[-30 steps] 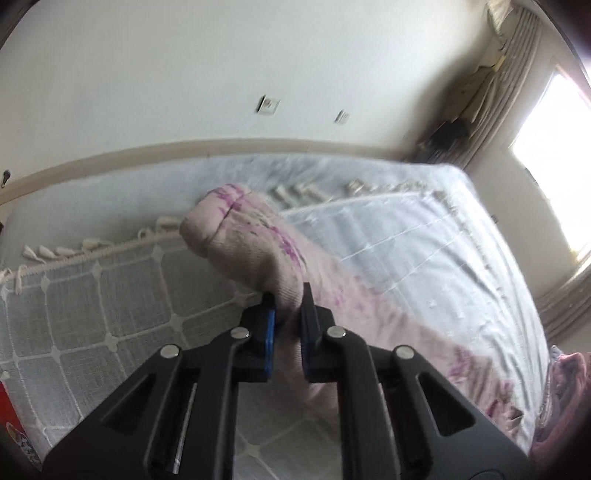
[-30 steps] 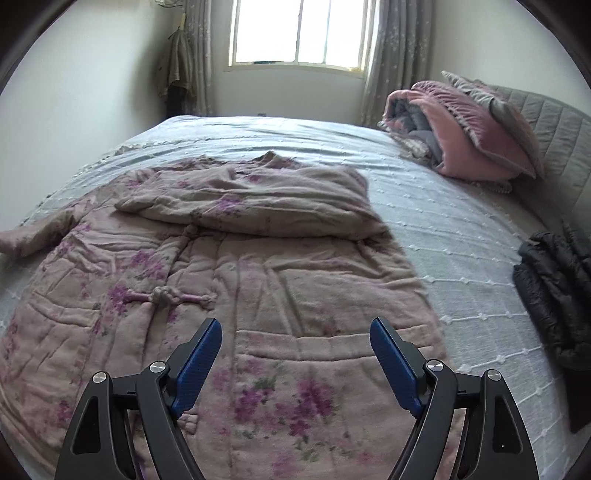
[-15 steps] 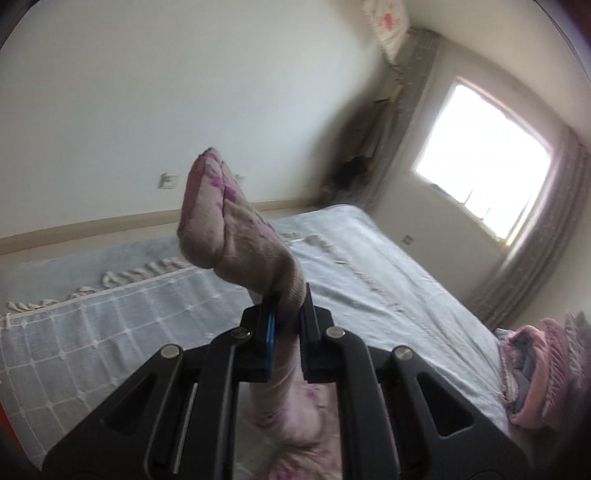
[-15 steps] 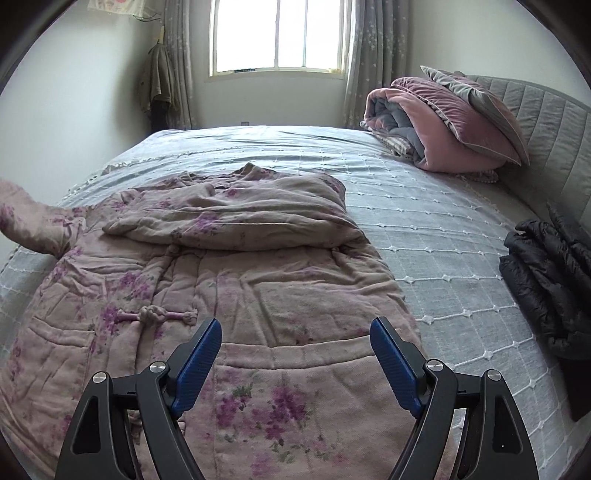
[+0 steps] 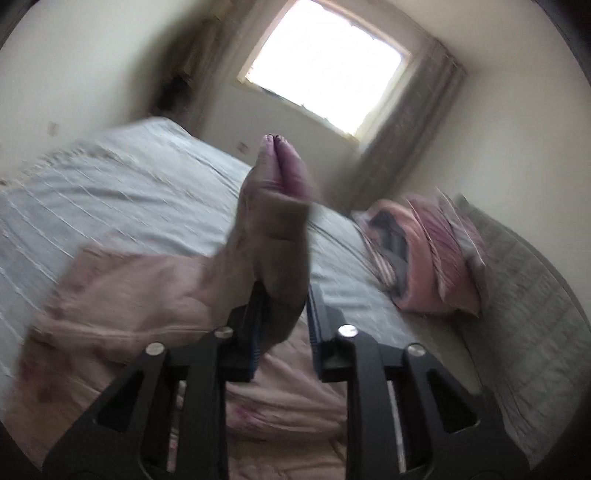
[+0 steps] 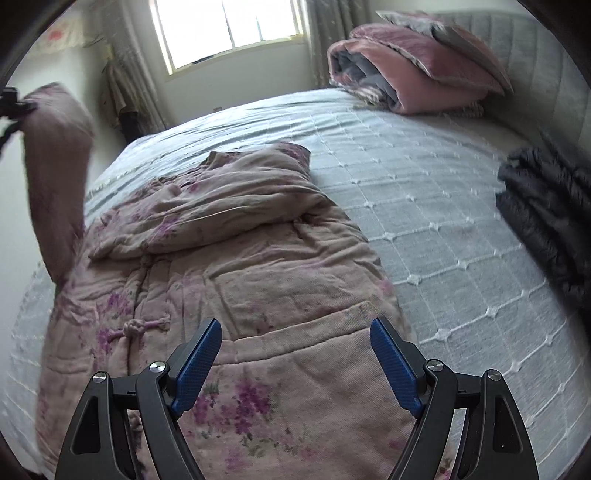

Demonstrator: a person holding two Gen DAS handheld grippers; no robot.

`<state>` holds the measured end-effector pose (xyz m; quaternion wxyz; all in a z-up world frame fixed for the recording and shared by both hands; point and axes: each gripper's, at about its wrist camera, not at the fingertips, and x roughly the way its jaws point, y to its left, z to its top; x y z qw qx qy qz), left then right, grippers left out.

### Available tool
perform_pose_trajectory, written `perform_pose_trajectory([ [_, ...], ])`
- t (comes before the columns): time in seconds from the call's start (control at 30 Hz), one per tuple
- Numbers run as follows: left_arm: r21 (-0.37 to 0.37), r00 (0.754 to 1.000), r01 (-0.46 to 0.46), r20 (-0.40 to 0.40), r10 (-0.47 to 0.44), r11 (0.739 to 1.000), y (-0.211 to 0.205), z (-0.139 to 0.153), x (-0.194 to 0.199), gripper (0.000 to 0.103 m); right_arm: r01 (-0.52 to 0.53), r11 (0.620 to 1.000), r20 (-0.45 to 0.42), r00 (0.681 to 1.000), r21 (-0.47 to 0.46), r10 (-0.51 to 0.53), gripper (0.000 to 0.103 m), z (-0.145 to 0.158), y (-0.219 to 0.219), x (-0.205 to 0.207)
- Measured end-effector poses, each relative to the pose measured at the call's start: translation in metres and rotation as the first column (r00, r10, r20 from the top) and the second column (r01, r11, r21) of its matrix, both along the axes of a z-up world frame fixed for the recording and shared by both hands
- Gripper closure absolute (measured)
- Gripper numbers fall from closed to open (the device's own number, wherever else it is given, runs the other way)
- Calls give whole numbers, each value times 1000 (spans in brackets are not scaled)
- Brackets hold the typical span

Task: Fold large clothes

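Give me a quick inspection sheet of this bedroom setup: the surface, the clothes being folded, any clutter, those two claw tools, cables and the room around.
Surface: bed under a pale blue quilted cover.
Job's things: pink floral padded coat lying front up, one sleeve folded across its chest; the other sleeve is lifted off the bed.
Clutter: rolled pink and grey quilt near the headboard; dark garment at the bed's edge.
Grippers: left gripper has just been opening, the raised sleeve between its jaws and a gap showing beside one pad; right gripper open above the coat's hem, holding nothing.
Cables: nothing seen.
Surroundings: bright window, curtains, plain walls.
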<state>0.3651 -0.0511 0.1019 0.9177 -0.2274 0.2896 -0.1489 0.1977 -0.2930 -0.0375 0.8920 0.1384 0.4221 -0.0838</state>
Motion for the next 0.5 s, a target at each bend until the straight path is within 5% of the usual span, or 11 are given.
perform_pose_trajectory([
  [0.07,-20,974,178,-140,-179,984,-48,-37,12,64,36,999,-24,999,16,-35,19,-6,-14,1],
  [0.17,2,952,230,-209,-225,973,-71,-75,-3,64,84,994,-61,995,66,-80,19,-13,-32,1],
  [0.33,55,955,116,-281,-97,992,-2,-93,-31,62,89,986,-58,995,140,-81,19,-12,-40,0],
  [0.5,200,956,-88,-257,139,976,80,-99,-87,35,44,994,-54,998,103,-38,19,-10,-25,3],
])
